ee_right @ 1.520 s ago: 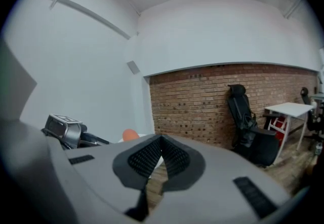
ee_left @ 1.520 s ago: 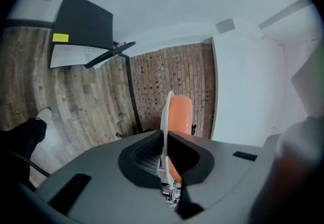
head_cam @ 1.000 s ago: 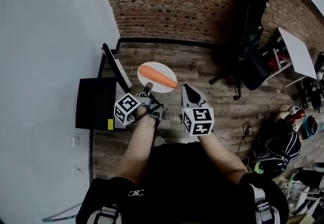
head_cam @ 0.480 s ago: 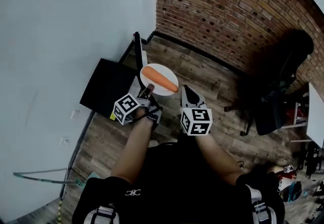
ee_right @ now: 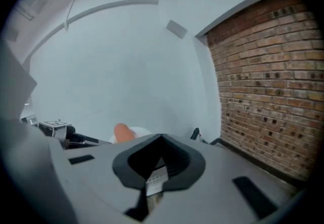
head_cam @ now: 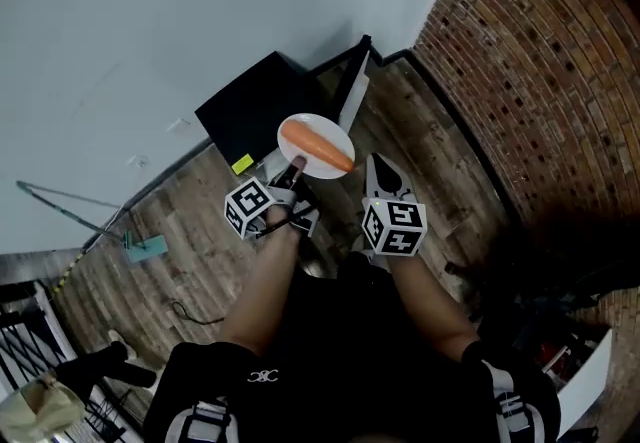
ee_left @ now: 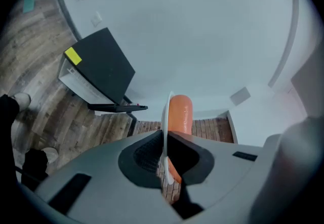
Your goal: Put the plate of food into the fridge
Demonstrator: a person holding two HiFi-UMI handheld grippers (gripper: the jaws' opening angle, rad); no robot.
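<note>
Plate (head_cam: 325, 129) edge pinched by left gripper (head_cam: 295, 170); right gripper (head_cam: 380, 167) closed, empty, just beside.

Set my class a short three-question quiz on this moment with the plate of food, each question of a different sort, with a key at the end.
1. Multiple choice: what is the left gripper clamping?
A) the rim of the white plate
B) a cup
C) nothing
2. True or false: the right gripper also grips the plate.
3. Fill in the missing word: the long piece of food lying on the plate is ____ in colour.

Key: 1 A. 2 False: its jaws are together, empty, beside the plate. 3 Orange.
</note>
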